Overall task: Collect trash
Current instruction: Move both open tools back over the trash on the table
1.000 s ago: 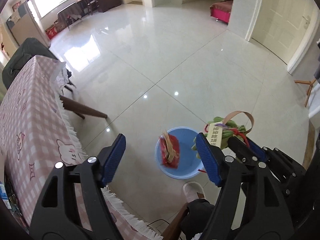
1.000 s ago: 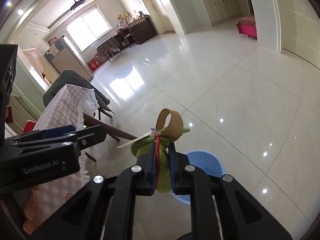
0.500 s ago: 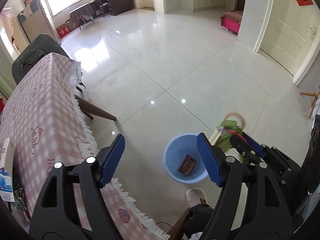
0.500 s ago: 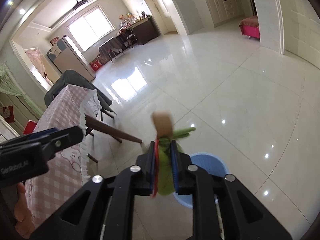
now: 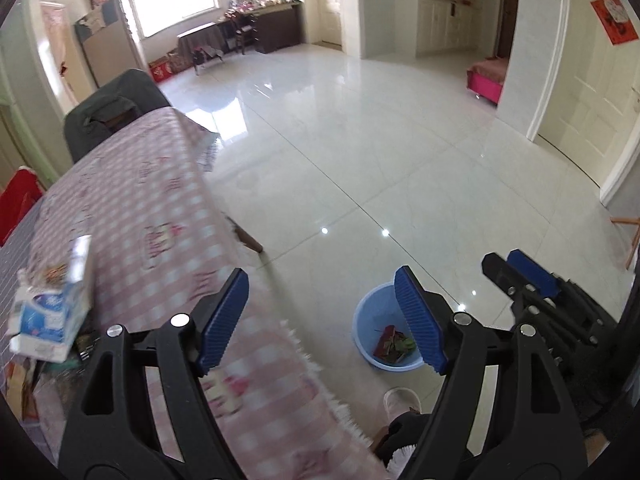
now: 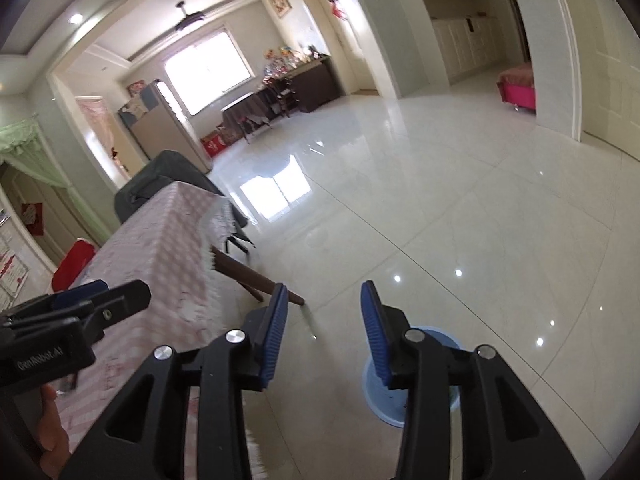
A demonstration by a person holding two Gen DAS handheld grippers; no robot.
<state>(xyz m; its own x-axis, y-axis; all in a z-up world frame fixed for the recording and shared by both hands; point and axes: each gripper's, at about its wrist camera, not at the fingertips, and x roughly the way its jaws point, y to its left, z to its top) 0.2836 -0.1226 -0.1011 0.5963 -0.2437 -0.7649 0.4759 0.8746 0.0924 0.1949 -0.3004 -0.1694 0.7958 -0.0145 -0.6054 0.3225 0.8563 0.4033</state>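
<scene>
A blue plastic basin stands on the tiled floor beside the table, with a red packet and a green wrapper lying in it. My left gripper is open and empty, up over the table's edge. My right gripper has its jaws opening with nothing between them; it hangs above the basin, which its right finger partly hides. The right gripper also shows at the right of the left wrist view.
A table with a pink checked cloth fills the left. A tissue pack and other clutter lie on its near left part. A dark chair stands at its far end. A slippered foot is near the basin.
The right gripper let go of the green wrapper with the brown loop, which now lies in the basin, then rose. The left gripper rose and swung towards the table.
</scene>
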